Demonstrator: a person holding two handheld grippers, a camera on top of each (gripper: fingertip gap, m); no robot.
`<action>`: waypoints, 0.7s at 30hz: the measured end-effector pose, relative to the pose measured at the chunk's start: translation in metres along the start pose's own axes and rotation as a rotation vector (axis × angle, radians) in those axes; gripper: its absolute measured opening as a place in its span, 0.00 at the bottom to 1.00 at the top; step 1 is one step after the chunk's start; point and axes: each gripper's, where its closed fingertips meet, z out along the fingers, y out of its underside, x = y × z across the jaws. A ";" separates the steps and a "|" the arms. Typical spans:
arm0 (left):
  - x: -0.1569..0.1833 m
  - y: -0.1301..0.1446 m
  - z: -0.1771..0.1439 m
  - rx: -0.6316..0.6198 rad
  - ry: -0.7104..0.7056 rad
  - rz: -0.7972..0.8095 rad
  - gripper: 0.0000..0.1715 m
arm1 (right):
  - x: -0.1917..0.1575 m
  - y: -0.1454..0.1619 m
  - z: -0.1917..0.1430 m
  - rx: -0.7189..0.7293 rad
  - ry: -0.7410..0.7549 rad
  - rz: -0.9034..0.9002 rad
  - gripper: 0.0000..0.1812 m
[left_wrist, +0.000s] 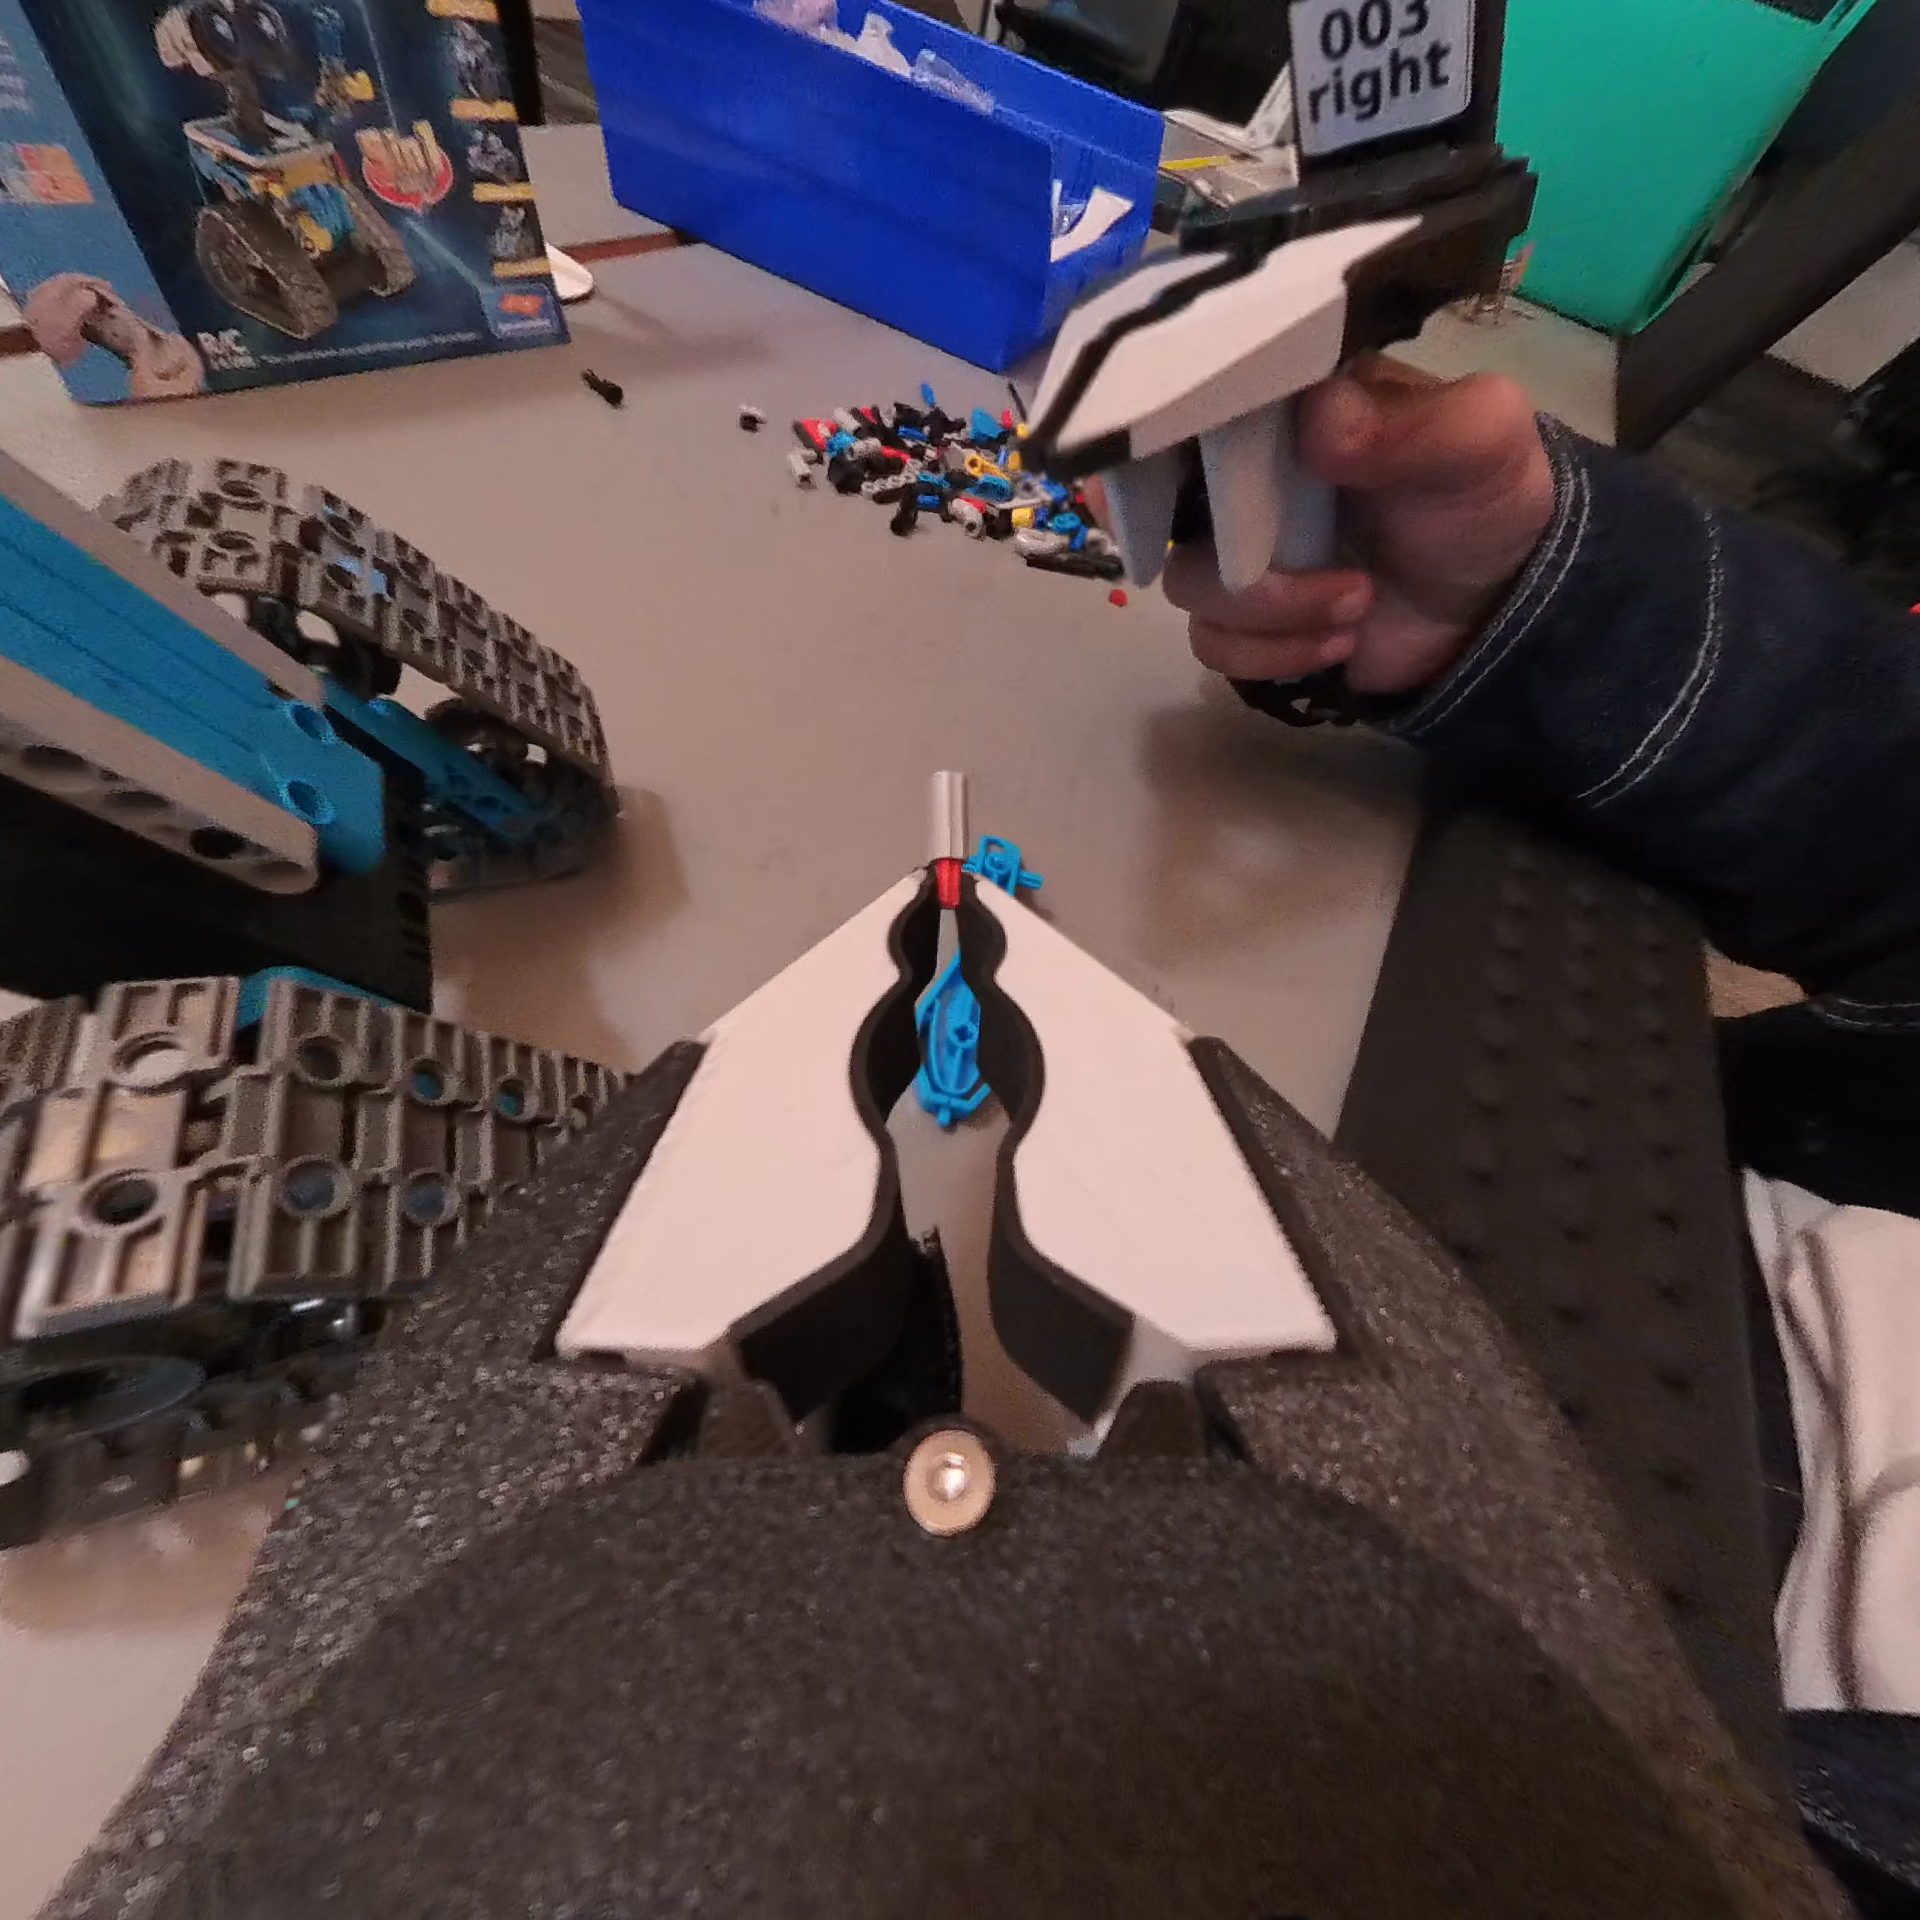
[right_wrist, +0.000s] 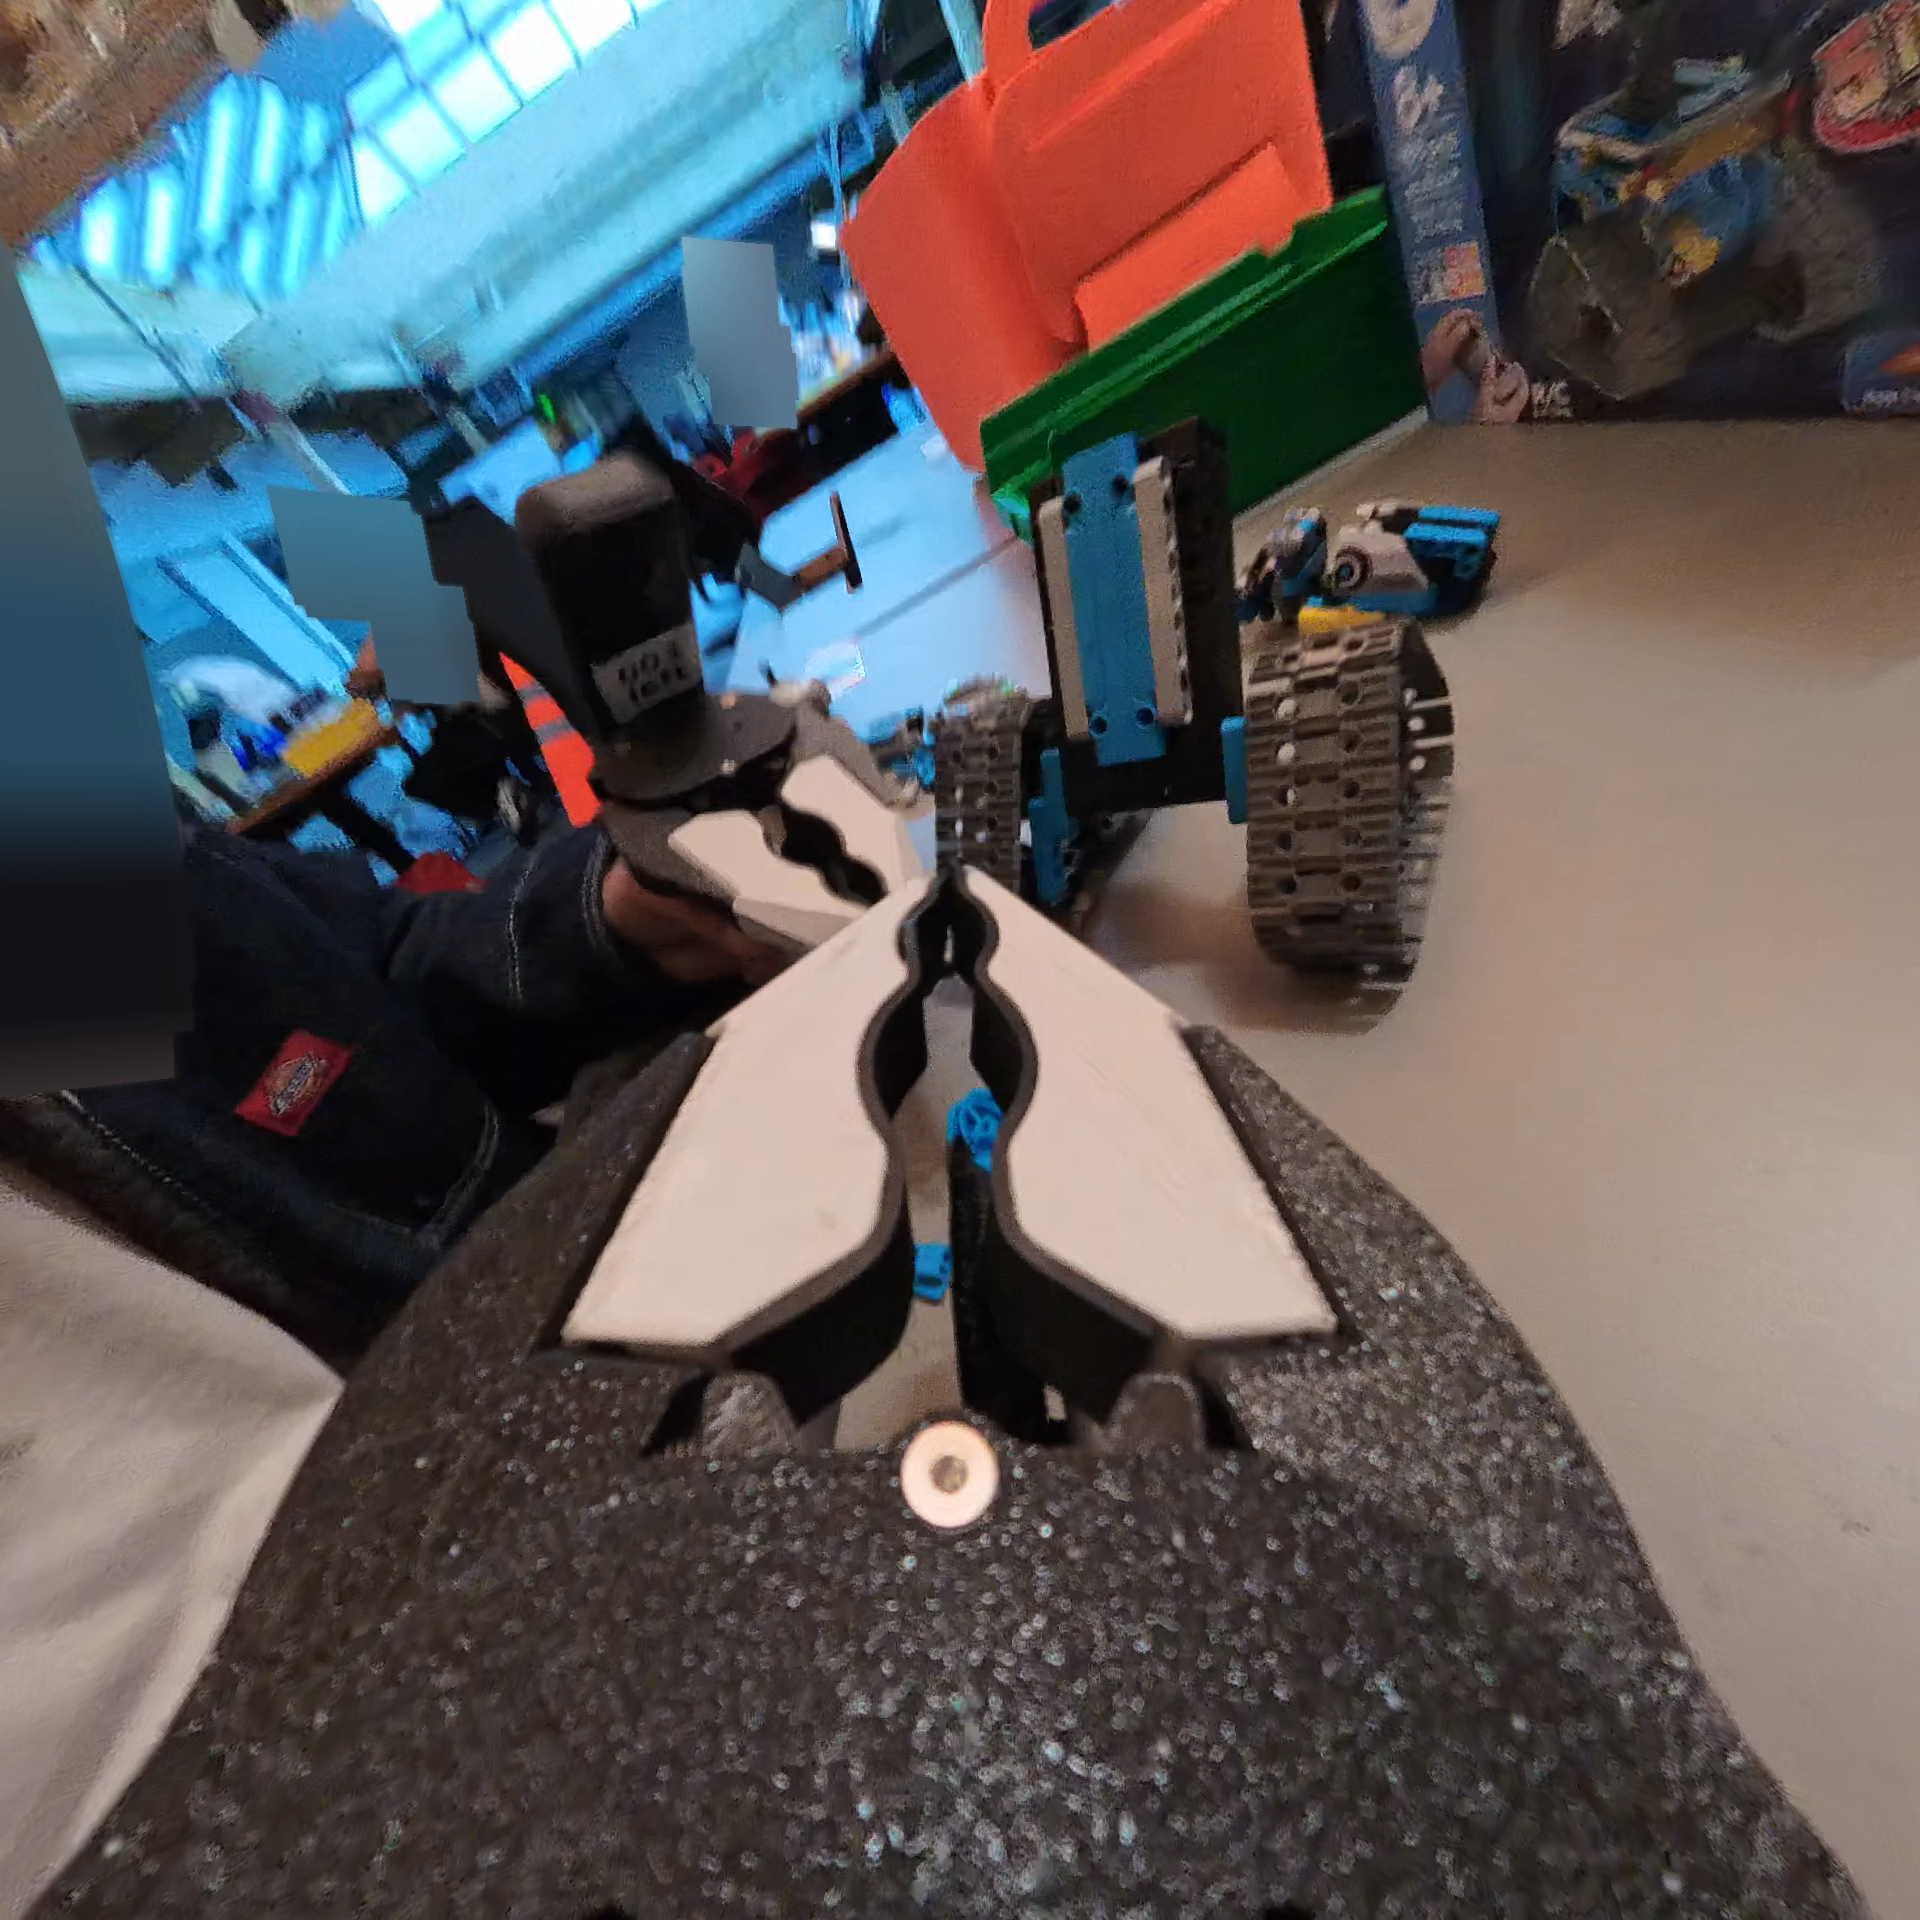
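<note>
A: At the lower centre, the left gripper (left_wrist: 945, 883) has its jaws closed on a thin grey plastic rod with a red collar (left_wrist: 947, 831); a small blue plastic connector (left_wrist: 1000, 862) sits beside the tips.

B: The rod is smooth, it may slip. The right gripper (right_wrist: 948, 894) is closed too; what it holds, I cannot tell.

A: At the left, the ridged grey tracked toy vehicle (left_wrist: 343, 623) stands on the smooth desk (left_wrist: 831, 675).

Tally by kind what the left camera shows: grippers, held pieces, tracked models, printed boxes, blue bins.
Grippers: 2, left gripper and right gripper
Held axle piece: 1
Tracked model: 1
Printed box: 1
Blue bin: 1
Total: 6
</note>
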 end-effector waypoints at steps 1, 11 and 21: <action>0.001 -0.004 -0.003 0.026 -0.011 0.027 0.01 | 0.002 -0.002 0.000 0.031 -0.024 0.059 0.00; 0.001 -0.009 0.001 0.000 -0.218 0.426 0.02 | -0.016 0.051 0.046 -0.184 -0.146 0.240 0.11; 0.004 0.002 0.008 -0.054 -0.183 0.408 0.02 | -0.010 0.051 0.044 -0.178 -0.122 0.235 0.03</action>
